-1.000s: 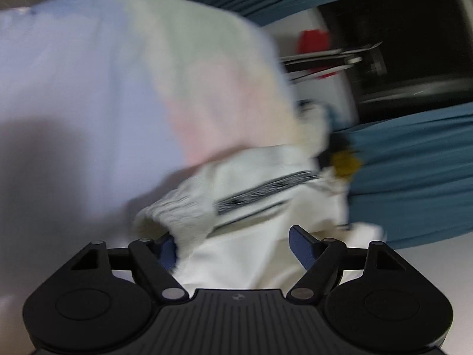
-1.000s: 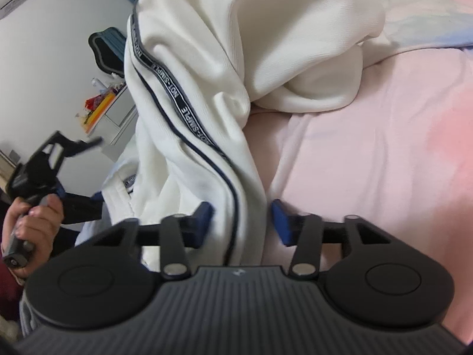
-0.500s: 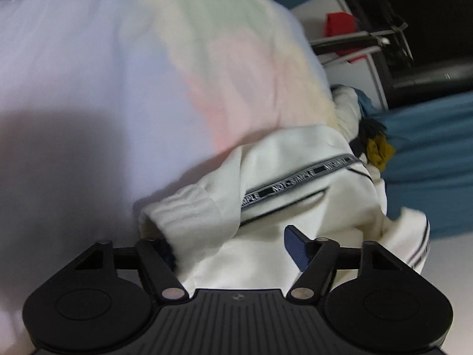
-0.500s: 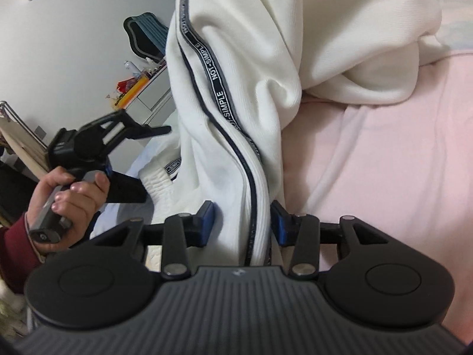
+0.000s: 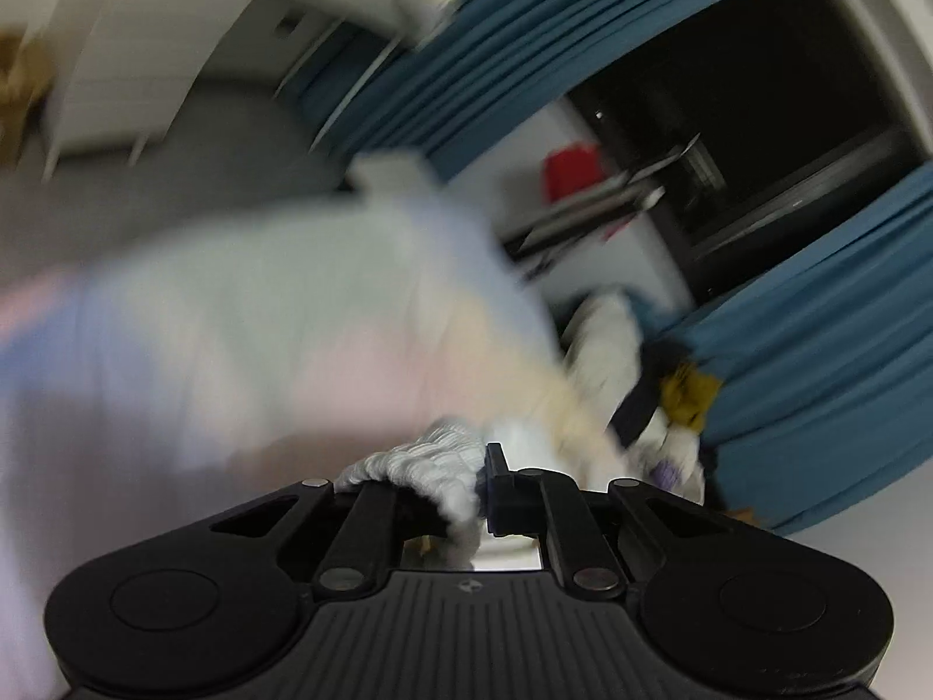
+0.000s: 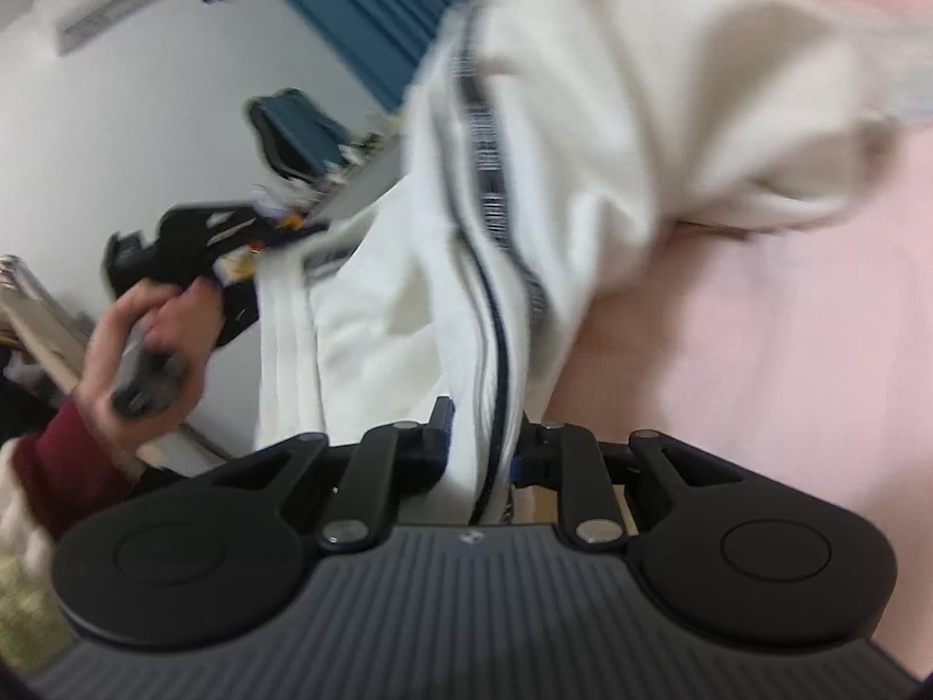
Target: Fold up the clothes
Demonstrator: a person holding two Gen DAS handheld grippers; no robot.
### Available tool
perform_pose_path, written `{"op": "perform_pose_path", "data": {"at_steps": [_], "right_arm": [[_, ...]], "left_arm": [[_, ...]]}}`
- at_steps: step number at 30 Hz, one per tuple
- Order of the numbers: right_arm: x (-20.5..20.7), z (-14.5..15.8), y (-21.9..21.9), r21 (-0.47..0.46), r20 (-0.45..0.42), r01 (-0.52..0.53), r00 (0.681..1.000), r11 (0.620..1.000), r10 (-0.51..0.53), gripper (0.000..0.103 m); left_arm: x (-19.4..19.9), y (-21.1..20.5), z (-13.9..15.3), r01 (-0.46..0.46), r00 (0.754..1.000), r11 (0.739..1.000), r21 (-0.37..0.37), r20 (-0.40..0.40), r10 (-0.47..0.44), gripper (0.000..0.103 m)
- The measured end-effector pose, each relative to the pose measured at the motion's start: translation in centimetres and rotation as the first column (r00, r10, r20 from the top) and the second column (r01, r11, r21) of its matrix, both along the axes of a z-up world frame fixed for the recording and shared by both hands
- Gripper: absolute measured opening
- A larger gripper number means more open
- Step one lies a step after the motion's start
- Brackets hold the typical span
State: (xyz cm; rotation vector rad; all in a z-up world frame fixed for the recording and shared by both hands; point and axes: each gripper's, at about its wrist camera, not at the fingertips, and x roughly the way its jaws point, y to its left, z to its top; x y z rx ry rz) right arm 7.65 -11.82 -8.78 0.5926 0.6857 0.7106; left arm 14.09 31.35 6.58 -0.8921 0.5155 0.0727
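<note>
A white sweatshirt [image 6: 612,134] with a dark lettered stripe hangs bunched over a pastel pink bed cover [image 6: 775,338]. My right gripper [image 6: 481,449] is shut on a striped fold of the sweatshirt. My left gripper [image 5: 455,496] is shut on the sweatshirt's ribbed cuff [image 5: 420,466]. The left gripper also shows in the right wrist view [image 6: 204,245], held by a hand at the left and lifted beside the hanging cloth. Both views are blurred by motion.
The pastel bed cover [image 5: 262,321] fills the left wrist view's middle. Blue curtains [image 5: 816,379] and a dark window stand behind. A pile of clothes [image 5: 670,402] lies by the curtain. A white wall, a blue chair [image 6: 297,128] and a cluttered desk are at the left.
My left gripper has closed on the ribbed cuff and lifted it; the view swung upward. My right gripper has closed tighter on the striped fold and pulled the sweatshirt up.
</note>
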Motion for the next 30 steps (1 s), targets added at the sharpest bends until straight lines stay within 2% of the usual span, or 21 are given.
{"op": "perform_pose_path", "data": {"at_steps": [2, 4, 7, 9, 11, 13, 16, 19, 23, 24, 25, 26, 27, 28, 29, 30], "right_arm": [[0.6, 1.1, 2.1, 0.085, 0.006, -0.033, 0.999, 0.996, 0.033, 0.021], [1.6, 2.2, 4.9, 0.162, 0.035, -0.086, 0.996, 0.983, 0.081, 0.020], [3.7, 3.7, 10.3, 0.183, 0.090, -0.190, 0.980, 0.965, 0.176, 0.020], [5.6, 3.5, 13.9, 0.163, 0.091, -0.250, 0.967, 0.954, 0.238, 0.020], [7.5, 2.7, 17.2, 0.138, 0.075, -0.298, 0.954, 0.944, 0.290, 0.020], [9.4, 0.6, 19.6, 0.097, 0.014, -0.321, 0.947, 0.942, 0.321, 0.020], [11.1, -3.1, 21.5, 0.067, -0.084, -0.340, 0.935, 0.938, 0.345, 0.020], [11.6, -5.0, 21.8, 0.080, -0.124, -0.349, 0.926, 0.934, 0.356, 0.020], [11.7, -4.6, 21.4, 0.062, -0.118, -0.360, 0.924, 0.931, 0.365, 0.025], [11.7, -4.4, 21.3, 0.046, -0.118, -0.355, 0.926, 0.934, 0.358, 0.027], [11.8, -4.3, 21.1, 0.030, -0.117, -0.350, 0.929, 0.936, 0.351, 0.036], [12.6, -3.9, 21.1, 0.007, -0.117, -0.338, 0.935, 0.941, 0.336, 0.041], [12.3, -3.6, 20.9, -0.015, -0.110, -0.324, 0.941, 0.946, 0.321, 0.057], [11.9, -3.2, 20.5, -0.037, -0.092, -0.308, 0.948, 0.951, 0.304, 0.076], [11.6, -2.8, 20.2, -0.058, -0.075, -0.291, 0.955, 0.955, 0.287, 0.084], [11.2, -2.7, 19.9, -0.072, -0.060, -0.277, 0.960, 0.958, 0.273, 0.088]], "left_arm": [[1.7, 1.5, 3.9, -0.032, 0.999, 0.996, 0.080, 0.037, 0.029, 0.009], [3.9, 2.5, 6.5, -0.044, 0.999, 0.983, 0.176, 0.036, 0.038, 0.009], [6.9, 4.2, 10.1, -0.049, 0.999, 0.947, 0.319, 0.032, 0.041, 0.009], [9.4, 4.9, 10.3, -0.021, 1.000, 0.910, 0.413, -0.005, 0.026, 0.009], [11.8, 5.7, 8.4, 0.014, 0.997, 0.882, 0.470, -0.074, 0.023, 0.010], [14.0, 7.0, 4.5, 0.044, 0.990, 0.878, 0.477, -0.141, 0.027, 0.010], [15.2, 9.2, -1.5, 0.055, 0.979, 0.876, 0.479, -0.200, 0.048, 0.011], [15.4, 11.2, -5.4, 0.070, 0.971, 0.895, 0.440, -0.234, 0.039, 0.013], [13.5, 13.3, -7.0, 0.093, 0.975, 0.922, 0.377, -0.223, -0.007, 0.031], [12.4, 13.6, -7.0, 0.108, 0.977, 0.924, 0.366, -0.209, -0.031, 0.032], [11.3, 13.8, -6.9, 0.124, 0.980, 0.926, 0.356, -0.191, -0.058, 0.039], [10.4, 14.1, -6.8, 0.137, 0.982, 0.928, 0.347, -0.171, -0.081, 0.049], [9.5, 14.2, -6.7, 0.135, 0.984, 0.930, 0.342, -0.155, -0.086, 0.055], [8.6, 14.3, -6.7, 0.128, 0.986, 0.932, 0.340, -0.142, -0.084, 0.066], [7.5, 14.2, -6.4, 0.111, 0.988, 0.929, 0.352, -0.138, -0.065, 0.077], [6.4, 13.9, -5.8, 0.094, 0.989, 0.923, 0.373, -0.139, -0.044, 0.081]]}}
